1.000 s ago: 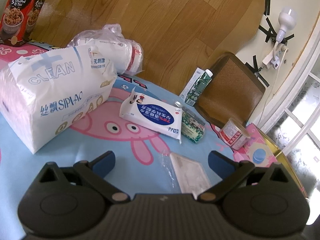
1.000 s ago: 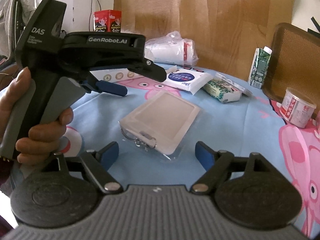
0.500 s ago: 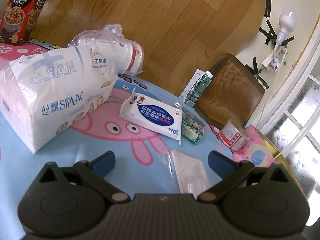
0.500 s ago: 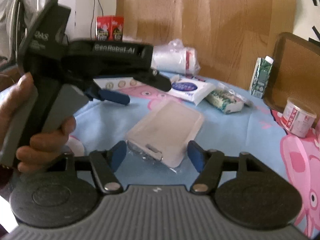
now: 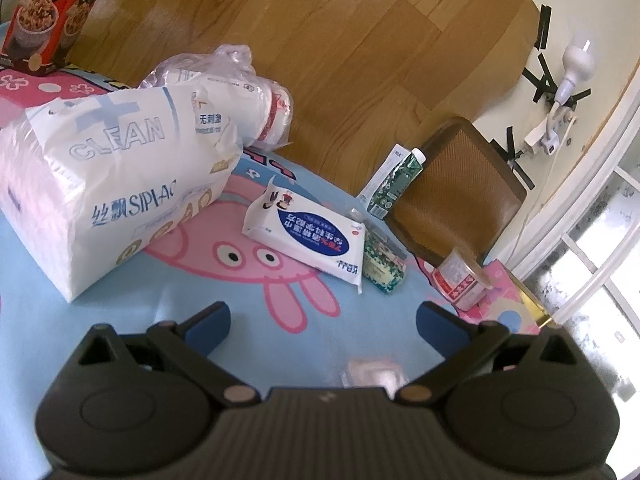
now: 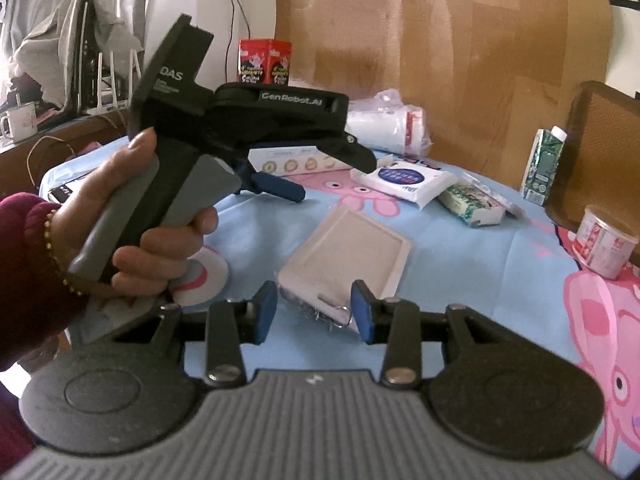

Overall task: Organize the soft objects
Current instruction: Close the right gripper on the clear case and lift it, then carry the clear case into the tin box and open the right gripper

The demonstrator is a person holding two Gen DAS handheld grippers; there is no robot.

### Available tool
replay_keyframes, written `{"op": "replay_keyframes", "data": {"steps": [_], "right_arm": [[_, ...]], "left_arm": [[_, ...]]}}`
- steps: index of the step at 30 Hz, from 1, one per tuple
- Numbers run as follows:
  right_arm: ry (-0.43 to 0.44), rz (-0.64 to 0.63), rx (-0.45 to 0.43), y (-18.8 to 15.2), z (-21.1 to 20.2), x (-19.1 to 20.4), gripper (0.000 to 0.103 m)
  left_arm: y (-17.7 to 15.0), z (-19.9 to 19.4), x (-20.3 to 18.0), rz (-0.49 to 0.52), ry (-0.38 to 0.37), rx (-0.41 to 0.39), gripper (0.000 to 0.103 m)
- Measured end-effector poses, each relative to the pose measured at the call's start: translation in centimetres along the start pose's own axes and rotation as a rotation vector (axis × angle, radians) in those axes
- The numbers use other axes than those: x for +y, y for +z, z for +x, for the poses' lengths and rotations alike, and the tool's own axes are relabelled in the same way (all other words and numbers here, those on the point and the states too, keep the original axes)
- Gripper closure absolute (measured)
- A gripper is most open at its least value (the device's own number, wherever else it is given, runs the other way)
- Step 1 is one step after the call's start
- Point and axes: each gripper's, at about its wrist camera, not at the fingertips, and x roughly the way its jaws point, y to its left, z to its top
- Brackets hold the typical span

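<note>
The right gripper has just been narrowing its jaws around the near end of the flat white pouch, which has slid from mid-tabletop to between the blue pads; whether they already pinch it I cannot tell. The left gripper hovers with jaws spread and empty, the pouch now only a blurred sliver at its lower edge. Judging by this, a pickup is underway, while the tissue pack and wipes wait untouched on the tabletop.

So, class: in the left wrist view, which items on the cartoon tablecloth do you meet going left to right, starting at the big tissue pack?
Big tissue pack → wet wipes packet → small green tissue pack → red-and-white cup.
</note>
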Motion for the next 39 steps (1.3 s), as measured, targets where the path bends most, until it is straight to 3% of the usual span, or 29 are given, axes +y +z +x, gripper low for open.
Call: {"op": "replay_keyframes", "data": {"steps": [4,7,11,13,15,18,22,29,34,39], "right_arm": [[-0.027,0.021,-0.019,-0.4,-0.8,-0.5,0.029],[-0.027,0.048,-0.024,-0.5,-0.8,-1.0,0.013],[-0.006,0.103,0.045,-0.1,1.4,-2.0,0.014],[0.023,0.127,0.084,-0.1,2.7,-2.3,0.026],[0.027,0.109,0.066,0.0,2.9,-1.9,0.036],[0.030,0.111,0.042,0.0,2.5,-1.6,0.038],[-0.054,0.073,-0.046,-0.5,-0.1,-1.9,0.038],[-0.237,0.130,-0.206,-0.7,-6.3,-6.2,0.038],[-0.377,0.188,-0.247,-2.1,-10.6,-10.2,0.038],[-0.460,0.277,-0.248,-4.4,-13.6,-14.2,0.038]], "left_arm": [[-0.2,-0.7,-0.3,0.002,0.007,-0.004,0.001],[-1.0,-1.8,-0.7,-0.033,-0.015,0.035,0.001],[-2.0,-2.6,-2.2,-0.028,0.006,0.106,0.006],[-2.7,-2.3,-3.2,-0.014,-0.001,0.149,0.016],[-3.5,-1.8,-4.8,0.072,0.043,0.146,0.026],[-4.0,-0.9,-6.7,0.139,0.056,0.165,0.035],[-3.3,-0.7,-9.2,0.149,-0.015,0.151,0.035],[-2.3,2.2,-19.6,0.355,-0.125,0.114,0.035],[-3.5,6.2,-25.9,0.439,-0.234,0.166,0.034],[-5.3,10.4,-30.9,0.495,-0.287,0.245,0.034]]}}
